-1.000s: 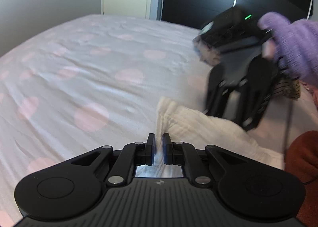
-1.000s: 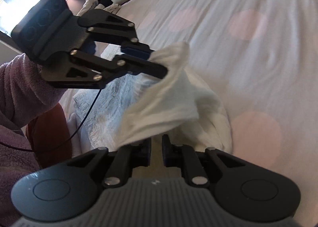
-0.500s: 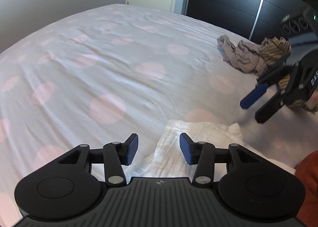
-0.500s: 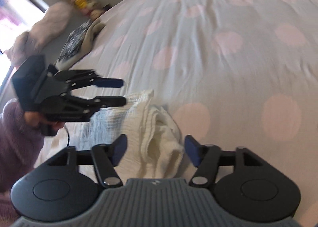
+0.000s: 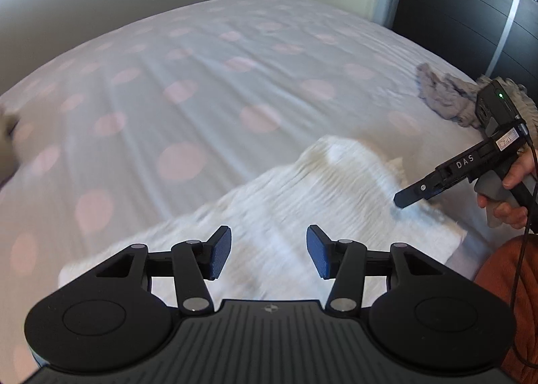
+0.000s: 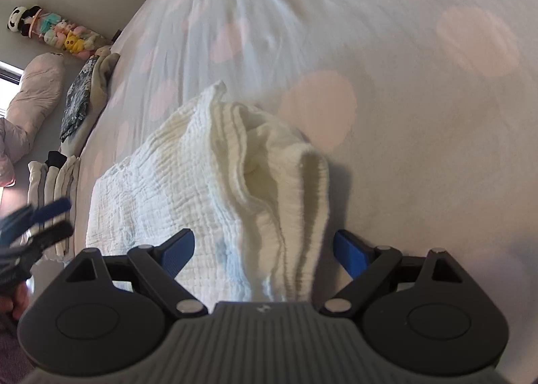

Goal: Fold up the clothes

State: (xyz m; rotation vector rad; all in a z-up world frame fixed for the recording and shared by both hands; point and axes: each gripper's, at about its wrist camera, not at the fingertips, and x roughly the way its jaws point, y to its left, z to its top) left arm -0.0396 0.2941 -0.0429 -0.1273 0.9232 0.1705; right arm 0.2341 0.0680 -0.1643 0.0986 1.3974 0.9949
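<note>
A white crinkled cloth [image 5: 302, 195] lies on the polka-dot bed sheet [image 5: 201, 88], partly folded and bunched at one end. My left gripper [image 5: 269, 251] hovers open over its near part, holding nothing. In the right wrist view the same white cloth [image 6: 208, 175] shows thick rumpled folds running between the wide-open blue pads of my right gripper [image 6: 265, 249], which grips nothing. The right gripper [image 5: 401, 199] also appears at the right of the left wrist view, its tip low over the cloth's far side, held by a hand [image 5: 511, 195].
A crumpled grey garment [image 5: 444, 94] lies at the bed's far right by a dark wardrobe [image 5: 470, 14]. Folded clothes [image 6: 53, 189] are stacked at the bed's left edge, with a patterned garment [image 6: 80, 98] and plush toys [image 6: 57, 31] beyond. An orange-red fabric [image 5: 504, 300] sits lower right.
Both grippers were shut on the white cloth a second ago, holding it up. They have let go, opened wide and drawn apart, and the cloth now rests on the bed.
</note>
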